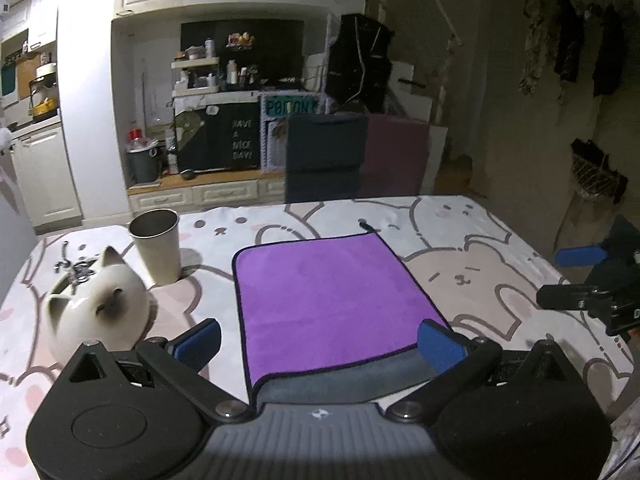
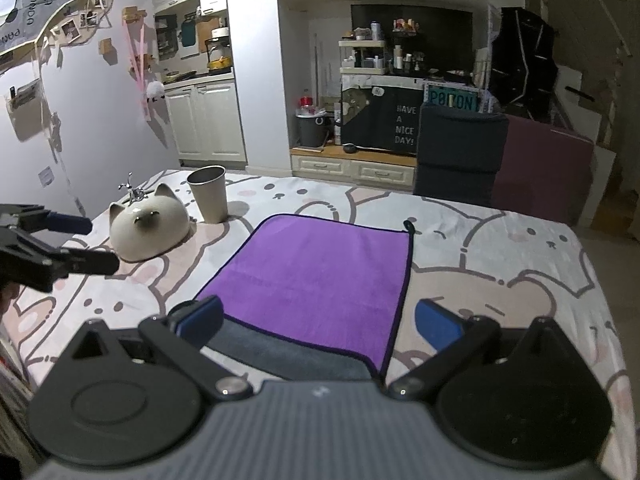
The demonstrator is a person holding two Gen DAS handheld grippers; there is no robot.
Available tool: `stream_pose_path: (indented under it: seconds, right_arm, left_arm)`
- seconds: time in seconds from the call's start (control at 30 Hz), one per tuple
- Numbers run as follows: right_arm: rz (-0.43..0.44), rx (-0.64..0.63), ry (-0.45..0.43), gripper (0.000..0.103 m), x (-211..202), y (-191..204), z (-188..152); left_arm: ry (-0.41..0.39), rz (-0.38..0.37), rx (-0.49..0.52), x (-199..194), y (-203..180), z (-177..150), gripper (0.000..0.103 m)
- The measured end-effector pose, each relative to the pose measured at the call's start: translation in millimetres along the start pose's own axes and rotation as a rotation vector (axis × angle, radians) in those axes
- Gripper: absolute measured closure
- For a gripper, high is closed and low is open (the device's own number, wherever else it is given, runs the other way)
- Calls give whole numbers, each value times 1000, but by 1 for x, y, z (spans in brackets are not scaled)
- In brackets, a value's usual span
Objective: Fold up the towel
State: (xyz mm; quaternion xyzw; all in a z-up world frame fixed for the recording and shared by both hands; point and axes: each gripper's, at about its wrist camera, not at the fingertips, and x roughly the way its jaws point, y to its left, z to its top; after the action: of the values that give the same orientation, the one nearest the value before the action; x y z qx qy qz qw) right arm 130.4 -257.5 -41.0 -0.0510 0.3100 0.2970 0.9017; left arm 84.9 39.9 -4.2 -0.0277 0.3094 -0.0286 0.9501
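Left wrist: L tongs wide open, empty, hovering level over towel; R tongs same.

The towel's near edge is hidden behind the left tongs' body. The right tongs are cut off by the picture's right edge. The small metal items behind the cat-shaped dish are too small to identify.

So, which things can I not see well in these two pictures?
- Purple towel: near edge hidden behind each gripper's body, both views.
- Cat-shaped jar: contents not visible, either view.
- Metal cup: inside too dark.
- Right gripper: cut off by the left view's edge.
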Motion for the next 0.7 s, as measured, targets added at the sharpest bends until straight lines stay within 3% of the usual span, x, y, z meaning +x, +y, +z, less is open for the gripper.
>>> stream_pose_path:
  seconds: [0.3,0.7]
  right_arm:
    - [33,-26,32,0,38,-22,-17]
    - [104,13,123,0,84,-41,-35]
  left_arm:
    - [46,-8,-99,49,29,-18,1]
    - [243,-93,-123,108,50,-40,0]
